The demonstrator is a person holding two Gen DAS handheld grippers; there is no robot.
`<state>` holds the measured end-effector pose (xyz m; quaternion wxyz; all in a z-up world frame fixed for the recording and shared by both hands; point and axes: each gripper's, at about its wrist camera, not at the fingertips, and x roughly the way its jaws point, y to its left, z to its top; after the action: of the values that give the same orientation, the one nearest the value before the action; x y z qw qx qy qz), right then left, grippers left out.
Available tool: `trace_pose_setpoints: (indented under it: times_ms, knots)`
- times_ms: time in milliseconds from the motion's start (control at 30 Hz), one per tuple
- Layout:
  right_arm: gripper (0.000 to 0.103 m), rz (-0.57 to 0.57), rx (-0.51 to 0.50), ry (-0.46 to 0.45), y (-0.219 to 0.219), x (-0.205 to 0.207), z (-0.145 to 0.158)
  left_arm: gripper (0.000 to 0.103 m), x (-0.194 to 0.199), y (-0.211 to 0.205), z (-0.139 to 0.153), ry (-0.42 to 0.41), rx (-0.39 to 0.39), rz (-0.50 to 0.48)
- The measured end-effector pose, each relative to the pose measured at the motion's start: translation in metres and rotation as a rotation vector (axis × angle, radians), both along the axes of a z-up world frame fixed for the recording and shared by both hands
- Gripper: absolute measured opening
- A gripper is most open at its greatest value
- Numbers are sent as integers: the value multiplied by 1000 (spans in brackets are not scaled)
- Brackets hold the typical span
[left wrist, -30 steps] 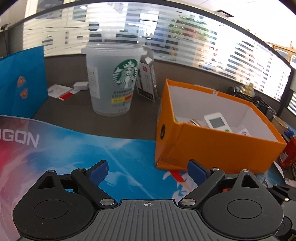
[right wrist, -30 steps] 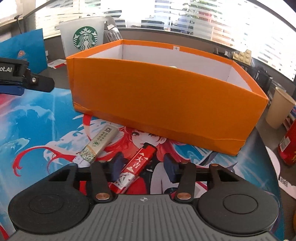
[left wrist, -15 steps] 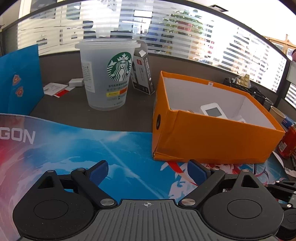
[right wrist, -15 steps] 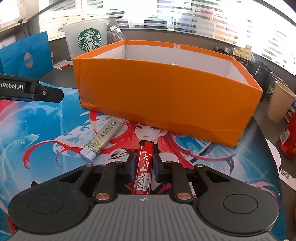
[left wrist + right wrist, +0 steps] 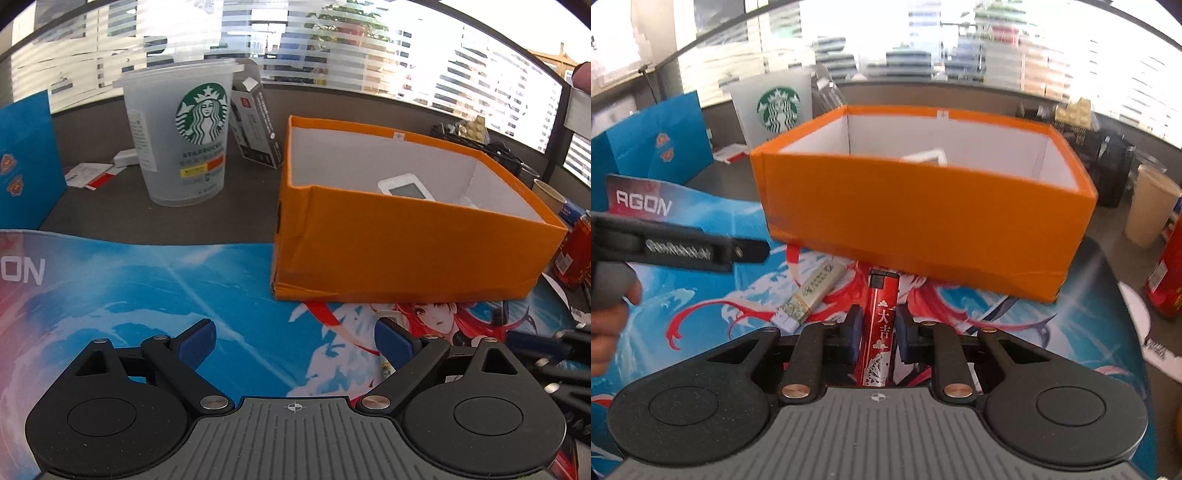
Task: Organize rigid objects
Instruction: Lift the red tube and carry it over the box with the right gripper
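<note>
My right gripper (image 5: 875,334) is shut on a red lighter (image 5: 881,325) with white Chinese characters, held off the mat in front of the orange box (image 5: 923,206). A gold-and-white lighter (image 5: 812,295) lies on the mat to its left. The orange box (image 5: 406,240) has a white inside and holds a white device (image 5: 406,186). My left gripper (image 5: 293,338) is open and empty, low over the blue mat, left of the box's near corner. It also shows in the right wrist view (image 5: 679,249) at the left.
A clear Starbucks cup (image 5: 181,136) and a dark carton (image 5: 258,129) stand behind the mat. A blue paper bag (image 5: 26,162) is at far left. A paper cup (image 5: 1152,206) and a red can (image 5: 1169,277) stand right of the box.
My right gripper closed on the red lighter and lifted it off the mat. My left gripper drifted right toward the box, still open.
</note>
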<state>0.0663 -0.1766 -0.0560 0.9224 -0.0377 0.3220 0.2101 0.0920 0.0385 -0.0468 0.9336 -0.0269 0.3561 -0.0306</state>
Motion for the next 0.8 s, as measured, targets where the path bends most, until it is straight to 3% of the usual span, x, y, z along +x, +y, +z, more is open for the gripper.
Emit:
trace_pose_setpoints:
  times_ms: [400, 633, 700, 767, 800]
  knots:
    - [10, 4, 50, -83, -18, -7, 40, 95, 2, -7, -2, 13, 18, -4]
    - [9, 3, 90, 19, -28, 5, 14, 95, 1, -9, -3, 18, 25, -10]
    - [15, 21, 90, 66, -34, 6, 7, 95, 1, -9, -3, 19, 29, -13]
    - [41, 40, 86, 81, -41, 1, 2, 95, 0, -9, -3, 17, 28, -12]
    - [45, 50, 82, 84, -43, -3, 0, 95, 0, -8, -2, 16, 26, -10]
